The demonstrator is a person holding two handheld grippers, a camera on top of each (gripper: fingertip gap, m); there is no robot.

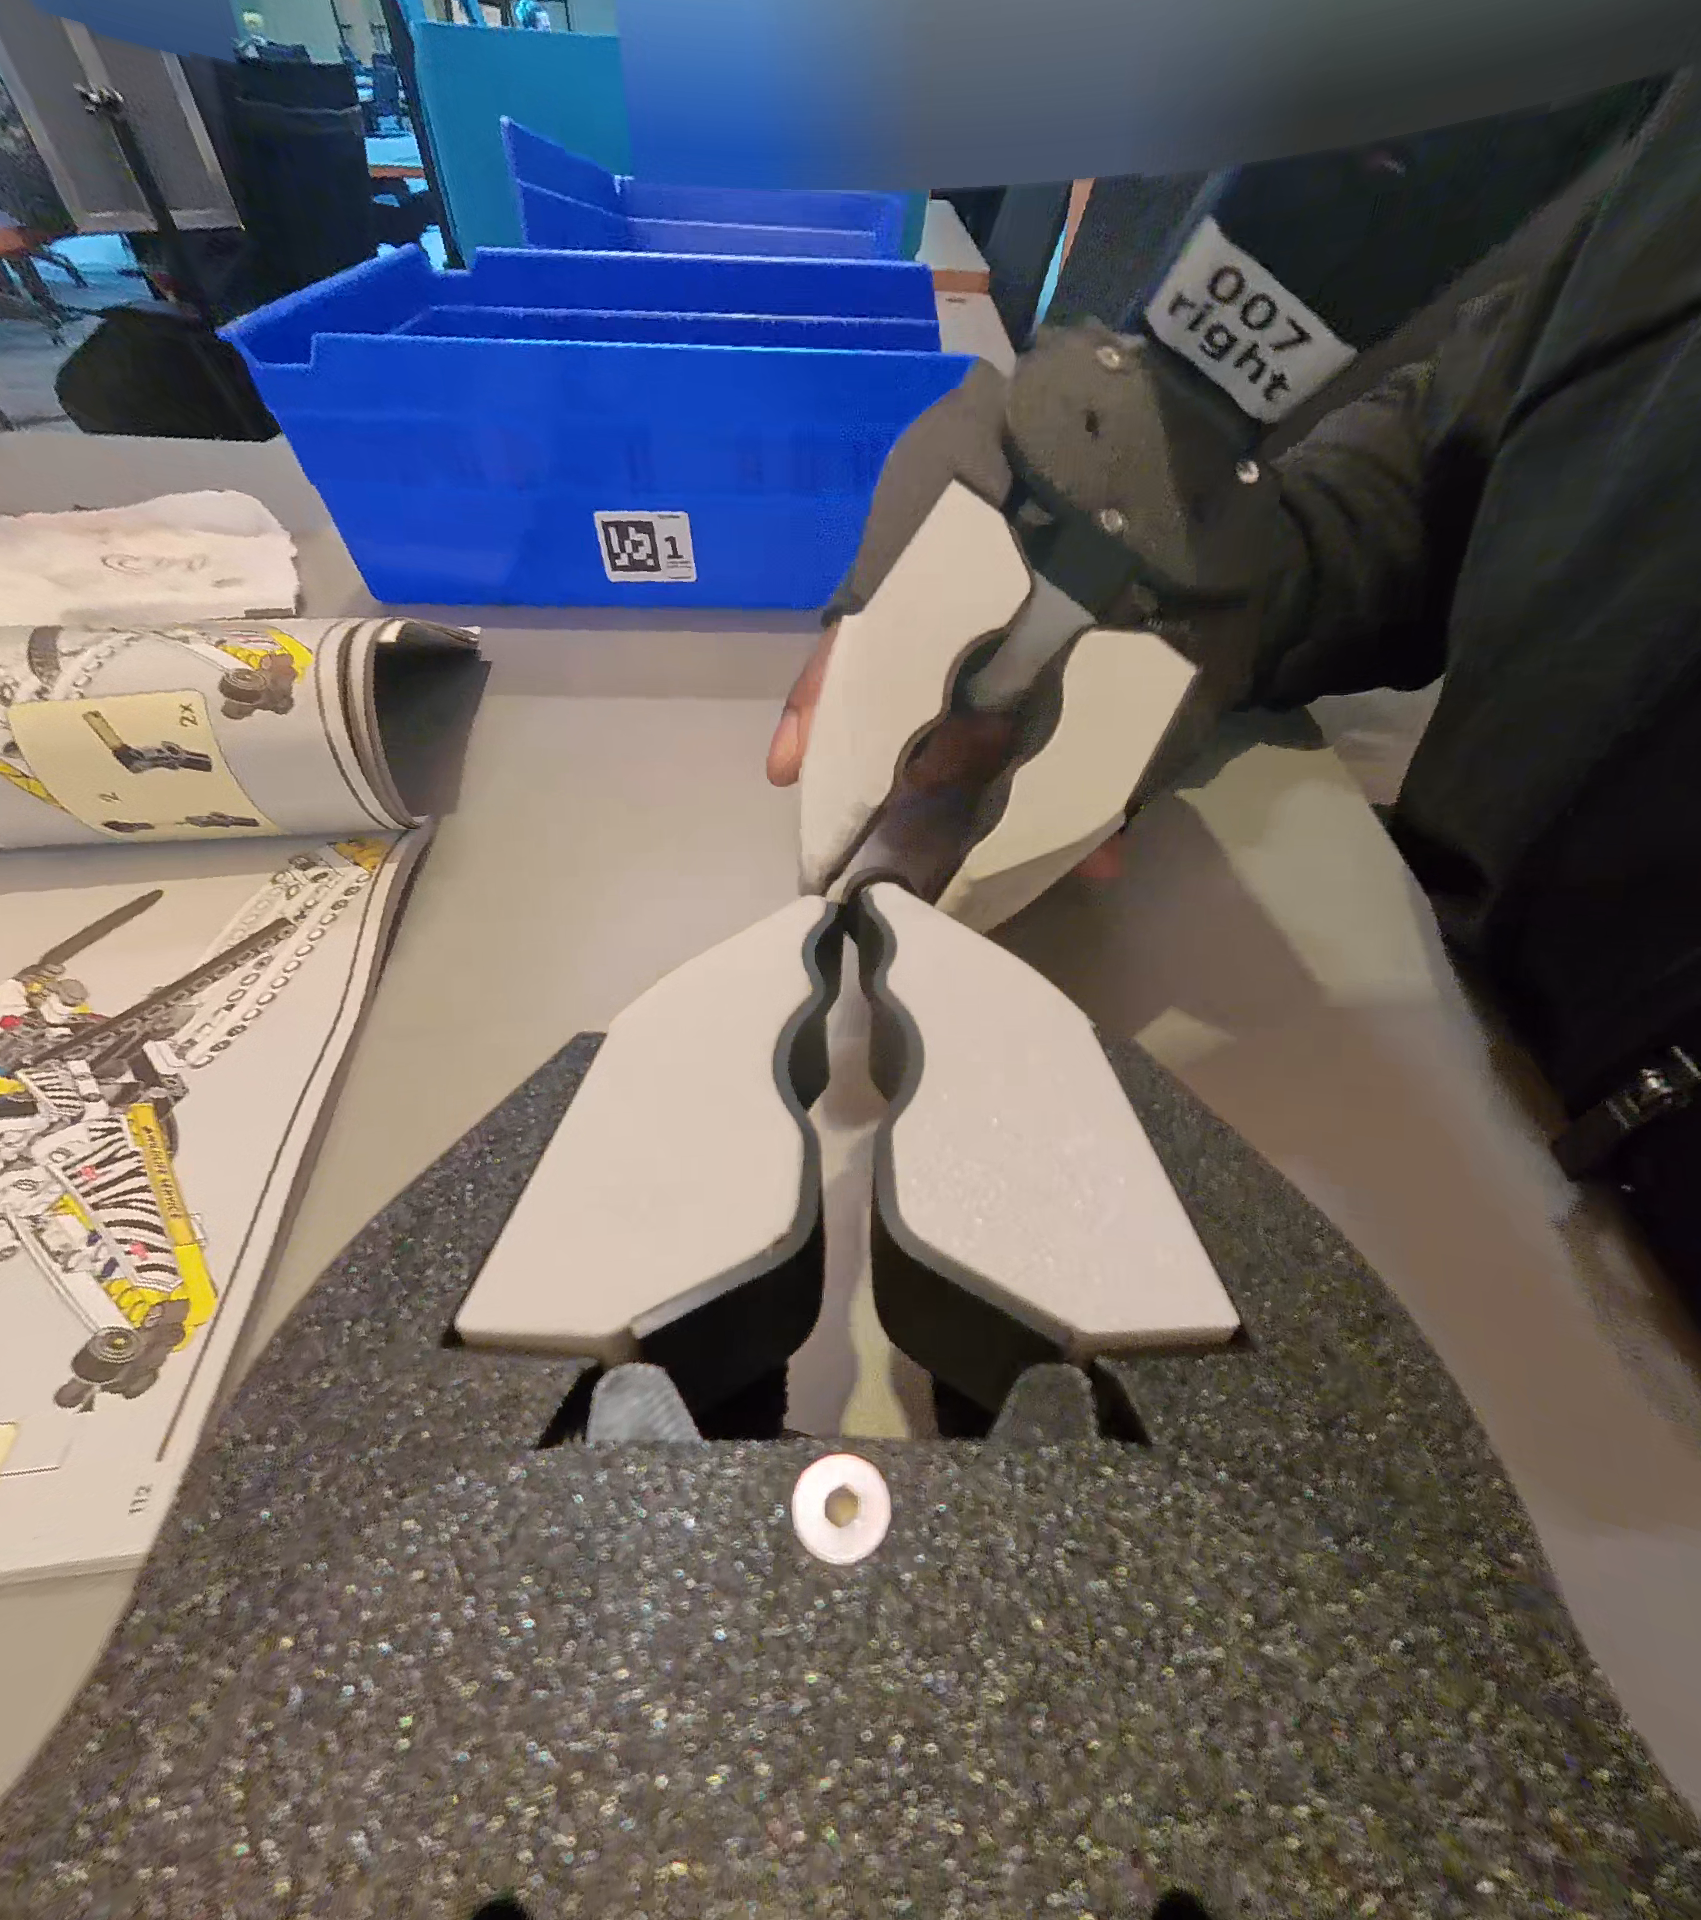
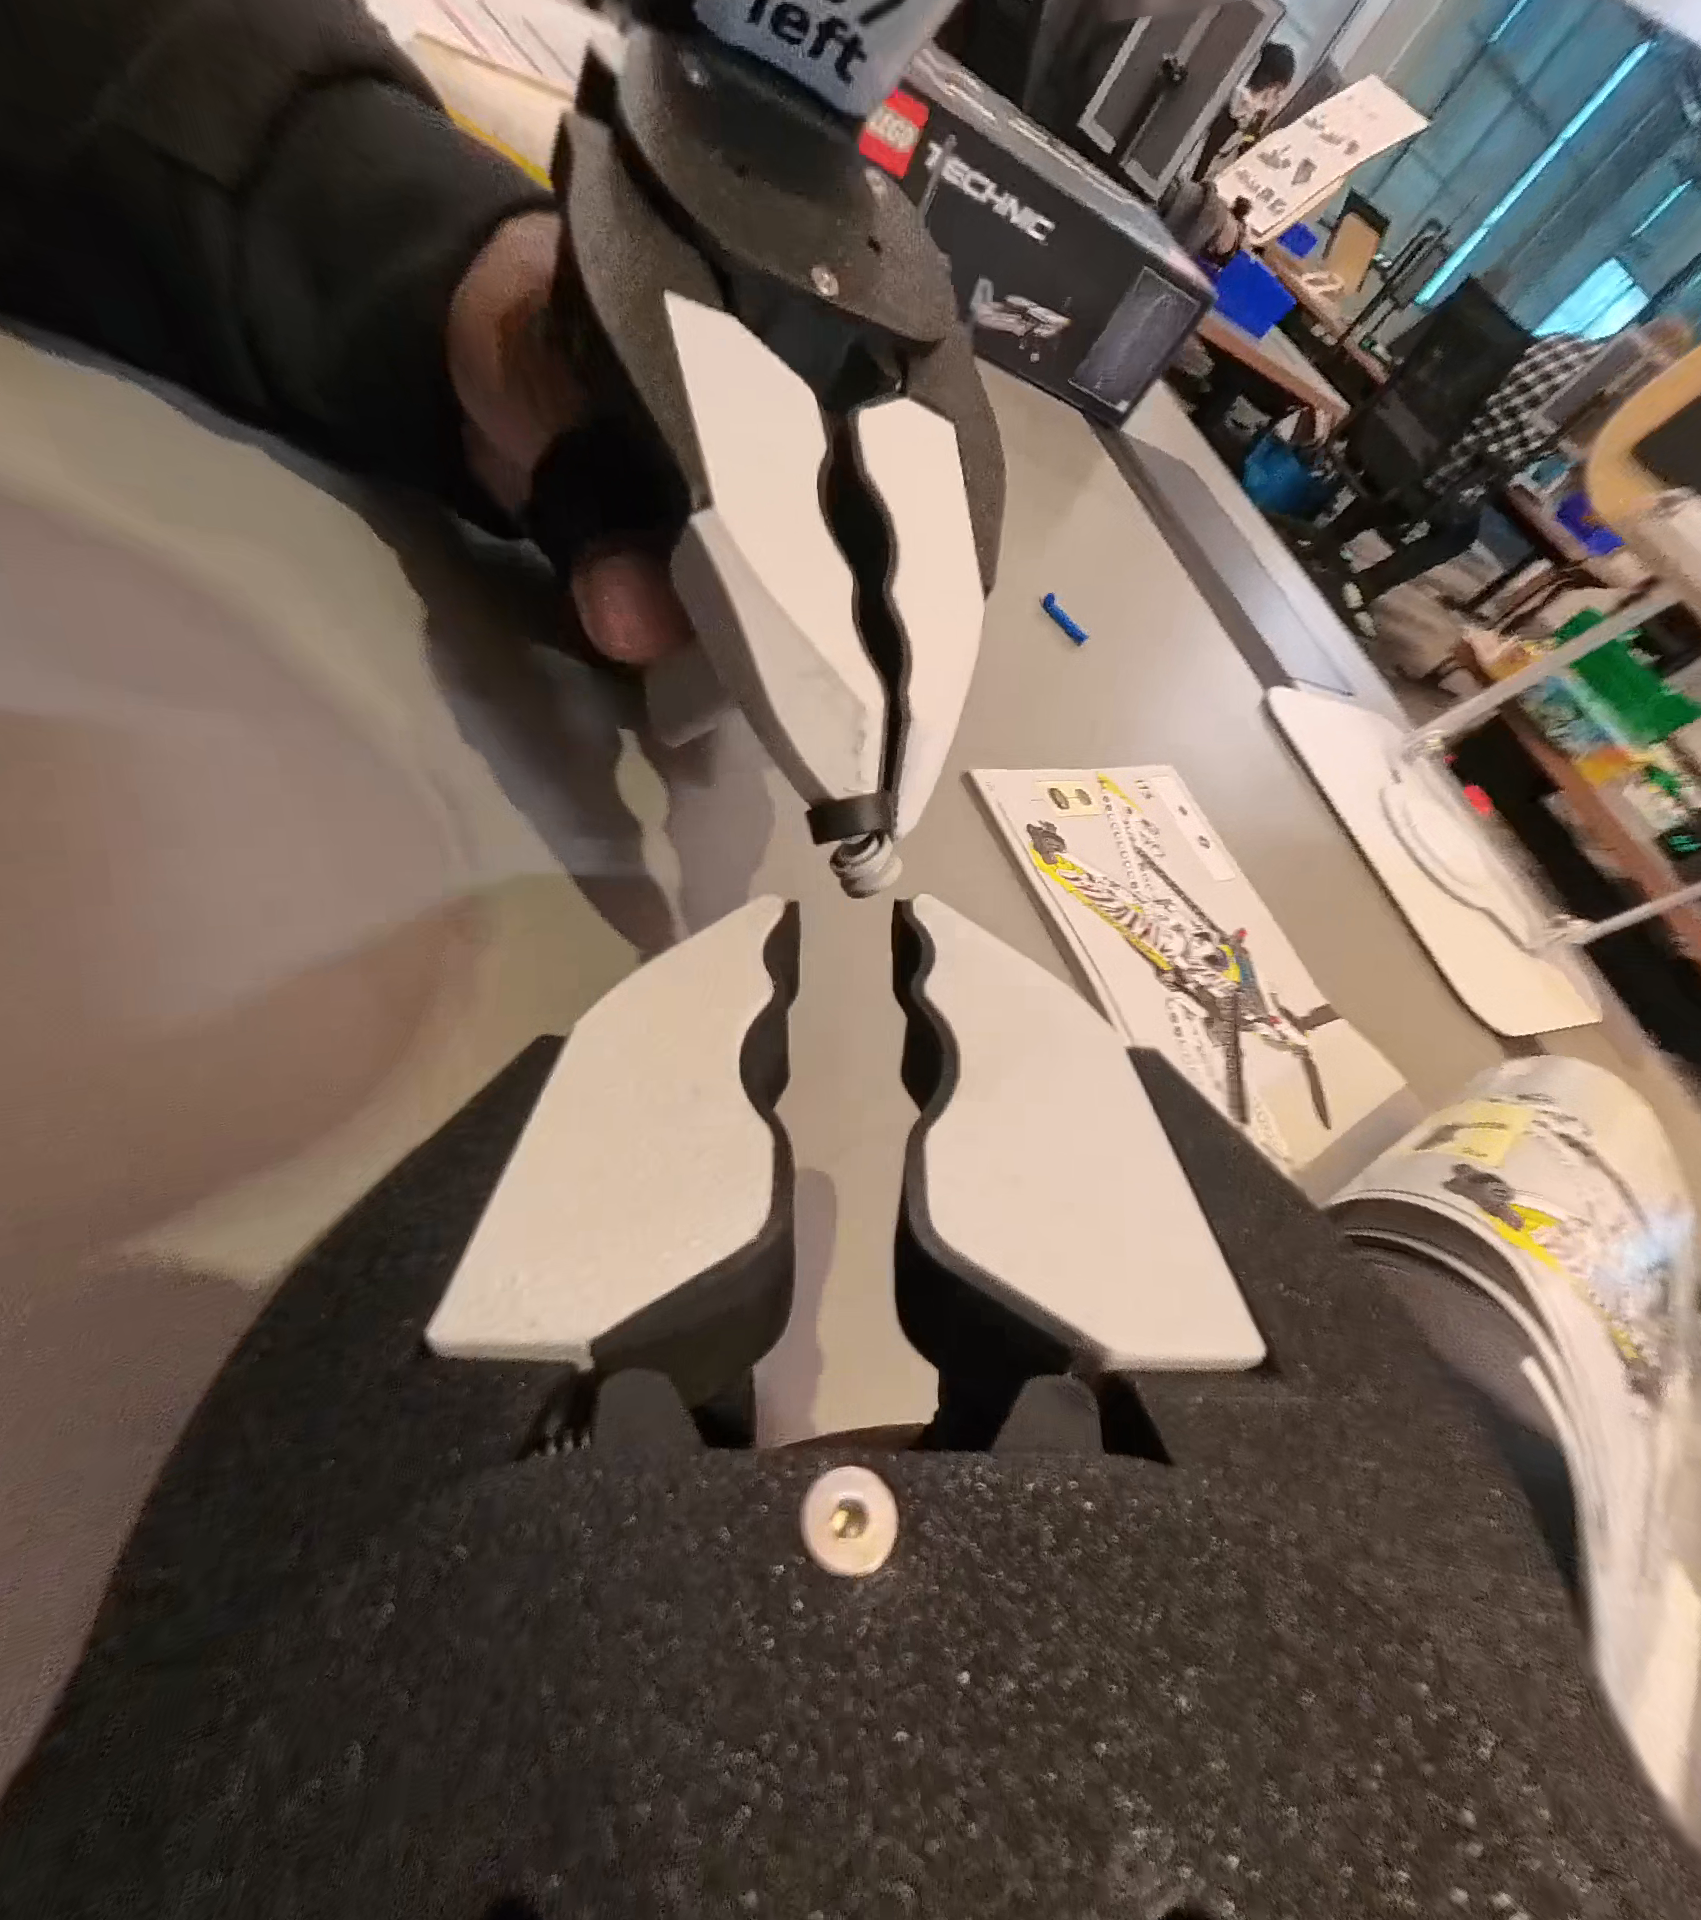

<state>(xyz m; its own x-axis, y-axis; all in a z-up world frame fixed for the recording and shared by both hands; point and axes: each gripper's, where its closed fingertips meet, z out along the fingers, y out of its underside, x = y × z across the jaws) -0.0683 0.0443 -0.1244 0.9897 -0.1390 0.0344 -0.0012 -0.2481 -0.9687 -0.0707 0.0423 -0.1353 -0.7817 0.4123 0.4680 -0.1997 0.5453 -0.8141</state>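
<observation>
Black and thin, a small strap-like piece (image 2: 851, 819) is pinched at the very tips of the left hand-held gripper (image 2: 882, 821), jaws nearly closed on it, with a pale ribbed part (image 2: 865, 865) hanging under it (possibly a spring; the view blurs). It hangs above the grey bench (image 2: 1085, 540), seemingly offered tip to tip toward the right hand-held gripper (image 2: 844, 914), which stands partly open and empty just short of it, beside the open instruction booklet (image 2: 1189, 914).

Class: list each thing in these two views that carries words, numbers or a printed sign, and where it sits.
Wording is not copied; the bearers are:
White label, on the right gripper body.
Blue label, on the left gripper body.
White code sticker, blue bin front.
Red logo and lettering, black box.
Page number and callouts, open booklet; small.
</observation>
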